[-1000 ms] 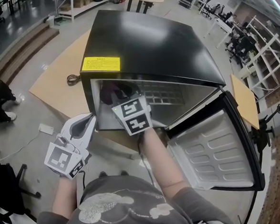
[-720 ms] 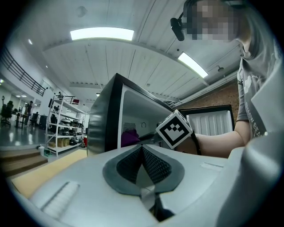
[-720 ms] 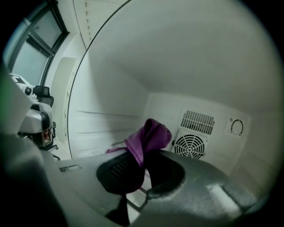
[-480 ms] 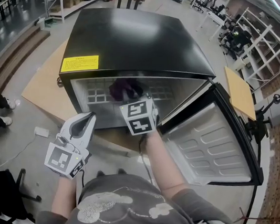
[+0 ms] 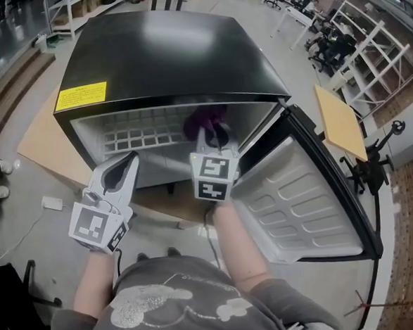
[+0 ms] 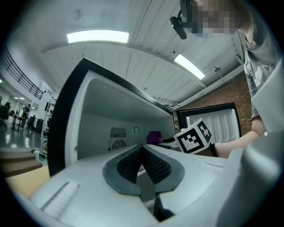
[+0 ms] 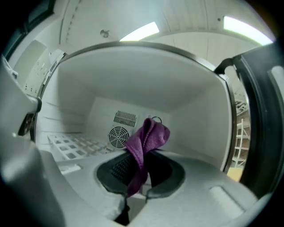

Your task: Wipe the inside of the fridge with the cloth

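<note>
A black fridge (image 5: 163, 54) lies with its opening toward me and its door (image 5: 304, 200) swung open at the right. My right gripper (image 5: 213, 138) reaches into the opening, shut on a purple cloth (image 7: 146, 139) that bunches up above its tips; the cloth (image 5: 205, 118) shows inside the white cavity near the right side. The back wall's fan grille (image 7: 119, 135) lies behind it. My left gripper (image 5: 119, 175) hangs outside the fridge front at the left, jaws shut with nothing between them (image 6: 142, 160).
A white wire shelf (image 5: 137, 134) runs along the fridge's inner wall. The fridge rests on a wooden board (image 5: 39, 144) on the grey floor. A wooden panel (image 5: 339, 122) on a stand is at the right, beyond the door. Shelving racks stand further off.
The right gripper has carried the cloth rightward inside the fridge, toward the door side. The head view has shifted, so the fridge sits further left. The left gripper has stayed outside.
</note>
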The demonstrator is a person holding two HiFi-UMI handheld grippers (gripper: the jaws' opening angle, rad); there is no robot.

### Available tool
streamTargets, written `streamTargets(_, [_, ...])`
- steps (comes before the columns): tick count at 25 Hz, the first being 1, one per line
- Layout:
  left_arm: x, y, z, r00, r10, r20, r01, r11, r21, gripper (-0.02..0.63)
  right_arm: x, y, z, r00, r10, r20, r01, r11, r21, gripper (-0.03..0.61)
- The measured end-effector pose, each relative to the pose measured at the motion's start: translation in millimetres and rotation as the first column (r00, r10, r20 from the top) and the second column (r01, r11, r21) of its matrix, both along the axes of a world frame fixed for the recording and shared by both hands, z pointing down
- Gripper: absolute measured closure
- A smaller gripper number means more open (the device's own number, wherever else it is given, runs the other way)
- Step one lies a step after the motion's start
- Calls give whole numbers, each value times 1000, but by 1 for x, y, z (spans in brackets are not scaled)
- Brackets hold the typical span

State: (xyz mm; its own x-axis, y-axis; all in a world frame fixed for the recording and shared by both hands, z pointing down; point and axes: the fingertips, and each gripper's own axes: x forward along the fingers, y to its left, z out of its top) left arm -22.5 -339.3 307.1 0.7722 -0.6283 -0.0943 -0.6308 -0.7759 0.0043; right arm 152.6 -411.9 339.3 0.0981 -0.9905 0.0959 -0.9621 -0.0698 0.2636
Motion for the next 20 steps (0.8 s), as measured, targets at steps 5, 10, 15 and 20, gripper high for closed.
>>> streamTargets(5, [21,6,-1,999,53,7,-53,999,0,597,17,-19,-10,999,28,26,-28,1000,-5,537])
streamTargets(10, [29,12,4,997,78,21,-78,997,-12,598,49,-2,-11,979,161,123,-162,987,0,537])
streamTargets(15, [26,15,4,996,83,17,-83,997,-10,598,53,32,-8,967,204,150,-213,976,51,537])
streamTargets(20, [13,20,11,997,77,11,-77,997,-22,598,52,68,4,950,250,187,-266,962,63,537])
